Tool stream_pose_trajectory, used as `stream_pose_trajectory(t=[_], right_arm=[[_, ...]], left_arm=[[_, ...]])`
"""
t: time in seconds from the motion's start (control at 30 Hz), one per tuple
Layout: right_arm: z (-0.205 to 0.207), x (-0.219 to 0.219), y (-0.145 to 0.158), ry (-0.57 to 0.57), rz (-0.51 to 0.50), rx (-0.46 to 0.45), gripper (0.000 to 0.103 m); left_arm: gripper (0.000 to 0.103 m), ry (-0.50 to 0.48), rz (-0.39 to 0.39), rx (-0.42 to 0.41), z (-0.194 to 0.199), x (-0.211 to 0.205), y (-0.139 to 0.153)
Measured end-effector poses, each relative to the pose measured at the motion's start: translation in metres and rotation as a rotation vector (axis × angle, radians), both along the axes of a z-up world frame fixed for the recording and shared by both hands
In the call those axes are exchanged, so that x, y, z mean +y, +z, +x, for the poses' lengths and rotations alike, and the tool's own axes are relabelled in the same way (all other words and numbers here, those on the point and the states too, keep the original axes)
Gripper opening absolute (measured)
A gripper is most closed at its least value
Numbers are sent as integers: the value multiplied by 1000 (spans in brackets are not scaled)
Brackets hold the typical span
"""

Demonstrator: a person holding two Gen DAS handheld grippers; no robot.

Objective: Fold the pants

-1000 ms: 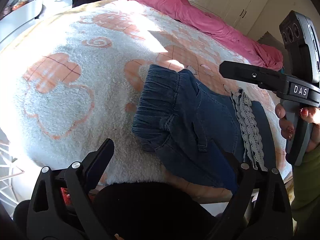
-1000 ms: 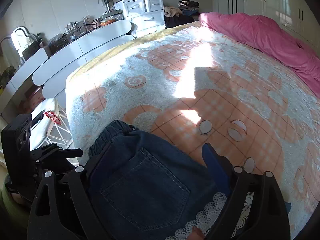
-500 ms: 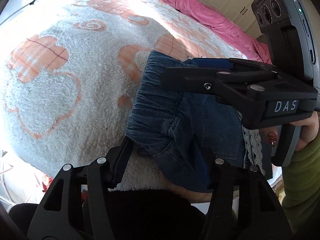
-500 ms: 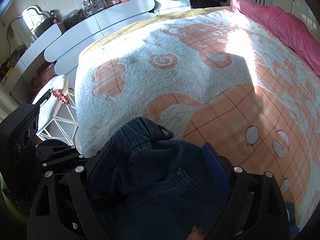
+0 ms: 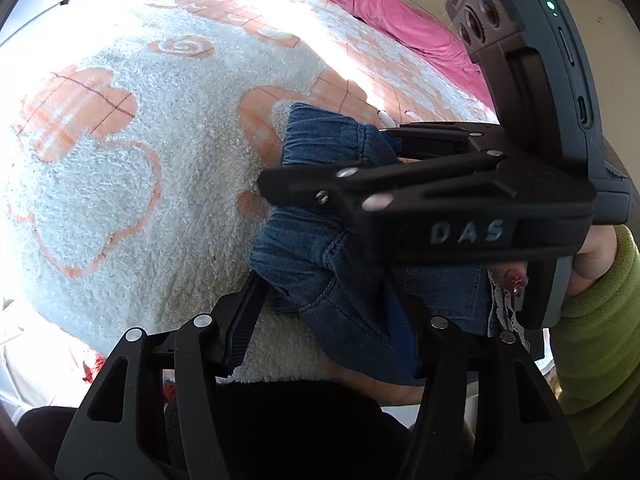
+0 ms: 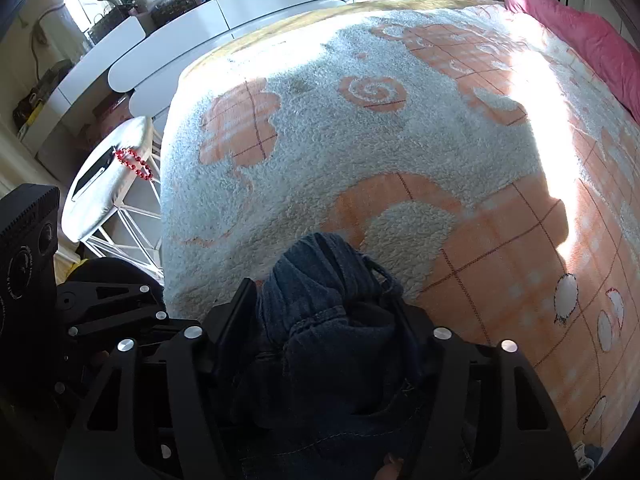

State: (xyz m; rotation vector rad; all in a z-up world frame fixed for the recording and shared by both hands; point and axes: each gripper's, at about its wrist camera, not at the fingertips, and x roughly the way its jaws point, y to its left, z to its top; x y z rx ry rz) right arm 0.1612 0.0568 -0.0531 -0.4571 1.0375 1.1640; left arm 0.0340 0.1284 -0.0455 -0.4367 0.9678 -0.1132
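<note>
Item: denim pants (image 5: 320,264), dark blue, gathered elastic waistband, white lace trim (image 5: 505,308) at lower right of the left wrist view. Location: lower centre of both frames, lying bunched near the edge of a fleecy white blanket (image 5: 132,184) with orange flower and grid pattern.

Left gripper (image 5: 324,320): bottom centre of the left wrist view. Both fingers press into a fold of denim from either side; clenched on the pants.

Right gripper (image 6: 324,316): bottom centre of the right wrist view. Waistband fabric is bundled between its two fingers, which are drawn in against the cloth; grasping the pants. In the left wrist view the same tool crosses the right half of the frame, marked "DAS", held by a hand (image 5: 592,256) in a green sleeve (image 5: 600,320).

Surroundings: pink bedding (image 5: 380,4) along the upper right of the left wrist view. White curved dresser (image 6: 208,28) with clutter at upper left of the right wrist view. White stool (image 6: 108,176) at left edge, bearing red beads (image 6: 134,162) and a dark flat object, kind unclear. Strong sunlight patch across the blanket's upper right.
</note>
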Motion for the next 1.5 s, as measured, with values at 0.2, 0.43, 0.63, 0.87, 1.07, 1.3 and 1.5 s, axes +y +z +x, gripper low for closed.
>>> stream_pose_trajectory(t=[0.2, 0.43, 0.63, 0.87, 1.07, 1.3, 1.5], right_arm=[[5, -28, 21, -5, 100, 52, 33], [-3, -62, 50, -4, 208, 59, 32], [-8, -101, 70, -17, 269, 39, 30], [-6, -164, 90, -64, 341, 0, 30], [0, -212, 93, -114, 376, -19, 30], [9, -273, 79, -265, 376, -25, 45], [5, -317, 55, -402, 324, -40, 50]], left_arm=[[60, 9, 39, -2, 1, -4, 4], [76, 18, 13, -4, 4, -13, 9], [74, -34, -27, -47, 4, -47, 20], [69, -140, -38, -94, 5, -102, 42], [69, -196, -37, -117, 10, -135, 53], [69, -329, -59, -100, 28, -172, 46], [70, -414, -48, -72, 35, -197, 31]])
